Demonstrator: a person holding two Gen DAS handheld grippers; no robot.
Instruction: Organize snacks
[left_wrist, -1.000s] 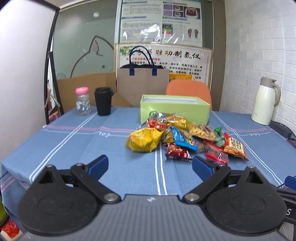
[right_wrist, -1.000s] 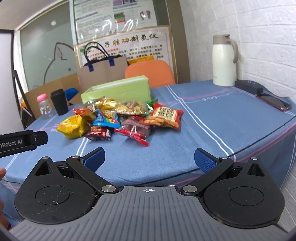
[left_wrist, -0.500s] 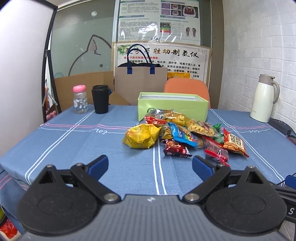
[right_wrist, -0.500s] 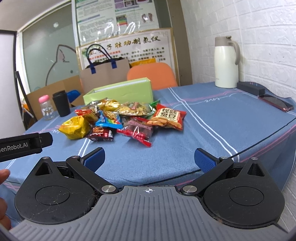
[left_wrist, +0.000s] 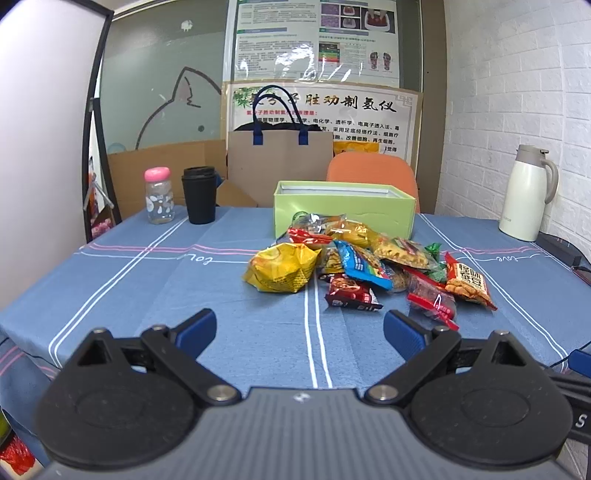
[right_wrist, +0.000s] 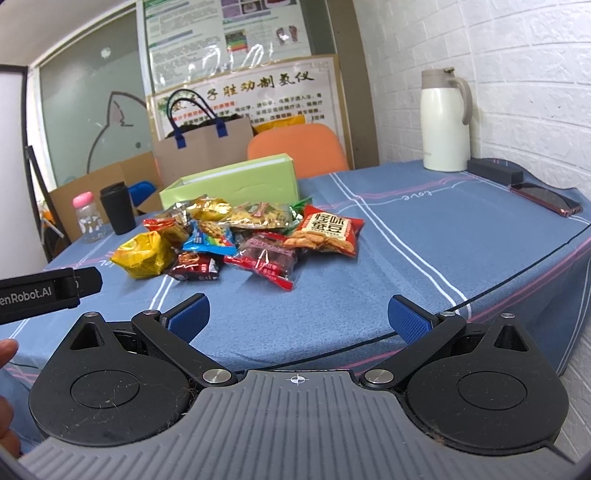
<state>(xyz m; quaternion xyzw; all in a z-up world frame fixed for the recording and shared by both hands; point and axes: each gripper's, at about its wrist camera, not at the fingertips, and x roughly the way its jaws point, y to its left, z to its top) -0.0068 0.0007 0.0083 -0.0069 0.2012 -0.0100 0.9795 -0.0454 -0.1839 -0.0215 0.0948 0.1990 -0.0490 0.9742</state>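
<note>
Blue-padded jaws on both grippers stand wide apart, nothing between them. Left gripper (left_wrist: 299, 330) is held level above the near edge of the surface (left_wrist: 147, 280), pointing toward the far edge; right gripper (right_wrist: 298, 317) is held likewise above the near edge, further toward the right corner, with the black body of the left unit showing at its left side and a fingertip (right_wrist: 8, 349) visible at the frame edge. The snack pile (left_wrist: 365, 266) lies mid-surface, ahead of both sets of jaws and well apart from them, touching neither. Pile contents: yellow crinkled packet (left_wrist: 280, 269) at the left end; dark red packet (left_wrist: 351, 293) nearest the left gripper; blue packet (left_wrist: 364, 264) behind it; clear packet with red trim (left_wrist: 432, 301) on the near right side; orange-red peanut packet (left_wrist: 467, 282) at the right end. Further packets are heaped behind, overlapping; their labels cannot be read. Green open box (left_wrist: 345, 208) stands just behind the pile toward the far edge, touching or nearly touching the rearmost packets. Black cup (left_wrist: 199, 199) and pink-capped bottle (left_wrist: 159, 195) sit at the far left corner; white thermos jug (left_wrist: 526, 192) at the far right corner.
</note>
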